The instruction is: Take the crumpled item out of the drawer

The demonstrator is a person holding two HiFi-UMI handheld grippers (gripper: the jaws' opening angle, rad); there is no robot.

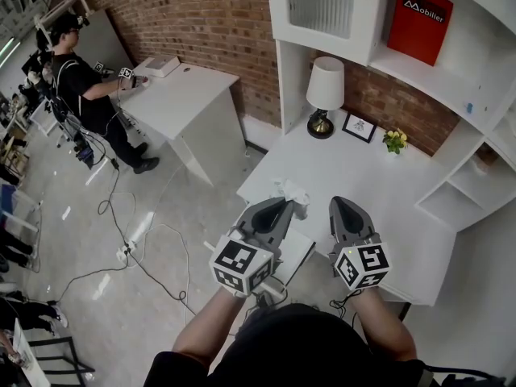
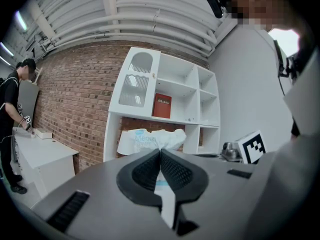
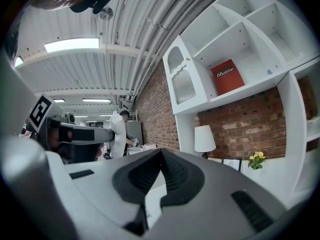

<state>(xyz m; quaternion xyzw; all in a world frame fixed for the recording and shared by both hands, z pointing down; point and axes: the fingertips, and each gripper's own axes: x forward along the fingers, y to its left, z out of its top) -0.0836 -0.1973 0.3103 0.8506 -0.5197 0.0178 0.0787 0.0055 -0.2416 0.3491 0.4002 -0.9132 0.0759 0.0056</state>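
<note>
Crumpled item (image 1: 292, 192), a white wad with pale blue print, is pinched in the left gripper (image 1: 287, 208) and held in the air above the front edge of the white desk (image 1: 379, 192). In the left gripper view its fingers (image 2: 145, 171) are pressed together on the wad, most of which bunches out beyond the tips. It appears to be already clear of the drawer (image 1: 300, 252), which shows as a white panel pulled out below that gripper; what the drawer holds is hidden by the gripper and arm. Holding the wad this high likely keeps it free of the drawer's rim.

The right gripper (image 1: 339, 204) hovers just beside the left one, over the desk edge. Its fingers (image 3: 175, 171) are closed on nothing, probably waiting to push the drawer.

Farther back on the desk stand a lamp (image 1: 325, 95), a small framed picture (image 1: 359, 126) and yellow flowers (image 1: 394, 139). One compartment of the shelf unit (image 1: 476, 111) above holds a red book (image 1: 419, 22).
</note>
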